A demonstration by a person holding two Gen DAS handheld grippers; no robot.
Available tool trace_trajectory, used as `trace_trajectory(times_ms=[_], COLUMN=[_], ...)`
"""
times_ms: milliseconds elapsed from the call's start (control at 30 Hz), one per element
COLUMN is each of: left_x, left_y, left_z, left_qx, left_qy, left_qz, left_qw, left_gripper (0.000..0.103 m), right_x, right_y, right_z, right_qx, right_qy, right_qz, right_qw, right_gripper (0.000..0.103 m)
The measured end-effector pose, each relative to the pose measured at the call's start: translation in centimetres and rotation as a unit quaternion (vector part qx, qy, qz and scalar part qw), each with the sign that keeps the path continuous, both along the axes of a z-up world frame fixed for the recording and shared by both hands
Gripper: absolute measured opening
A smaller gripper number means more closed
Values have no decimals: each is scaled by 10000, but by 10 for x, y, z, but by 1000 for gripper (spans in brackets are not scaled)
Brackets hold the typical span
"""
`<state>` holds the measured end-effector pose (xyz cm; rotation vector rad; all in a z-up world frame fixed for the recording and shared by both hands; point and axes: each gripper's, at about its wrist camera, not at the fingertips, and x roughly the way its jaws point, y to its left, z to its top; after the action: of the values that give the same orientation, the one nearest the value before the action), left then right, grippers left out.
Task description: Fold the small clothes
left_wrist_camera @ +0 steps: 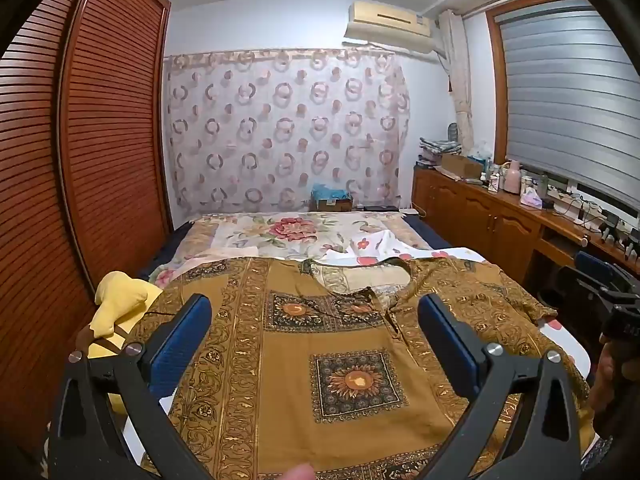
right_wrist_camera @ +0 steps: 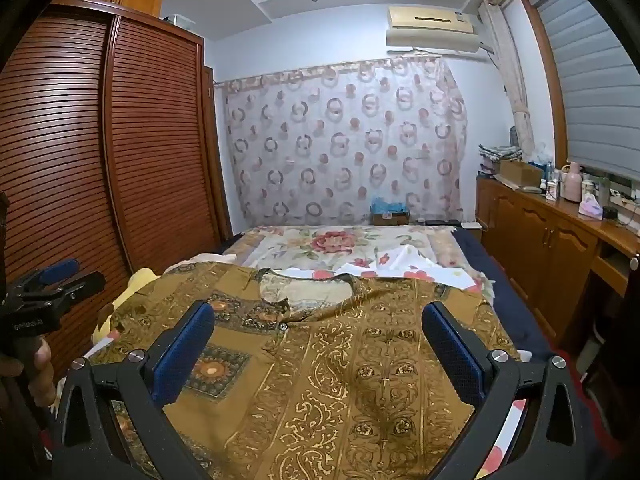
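Both the left gripper (left_wrist_camera: 315,320) and right gripper (right_wrist_camera: 318,328) hover, fingers spread, above the mustard patterned cotton shirt (left_wrist_camera: 344,360); its thin cloth probably bunches if pinched unevenly.

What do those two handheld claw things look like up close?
Both look alike. The left gripper has two black angular arms ending in flat fingers faced with textured blue pads, and round silver bolts at the joints. The right gripper is built the same way. Seen side-on, the handle is black with small white lettering, too small to read. No cables or sleeves show.
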<state>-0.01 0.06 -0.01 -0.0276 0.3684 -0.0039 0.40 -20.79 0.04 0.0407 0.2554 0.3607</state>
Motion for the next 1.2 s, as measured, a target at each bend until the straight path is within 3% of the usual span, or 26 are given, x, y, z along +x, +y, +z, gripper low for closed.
trace_trajectory(times_ms=[1200], left_x=[-2], left_y=[-1], left_z=[-1], left_qx=[62], left_qy=[34], left_qz=[-3], left_qw=[10000], left_gripper=[103], right_x=[-1], right_y=[0], right_z=[2], right_qx=[73], right_qy=[19], right_qz=[-2], right_qw=[10000], right_gripper=[103])
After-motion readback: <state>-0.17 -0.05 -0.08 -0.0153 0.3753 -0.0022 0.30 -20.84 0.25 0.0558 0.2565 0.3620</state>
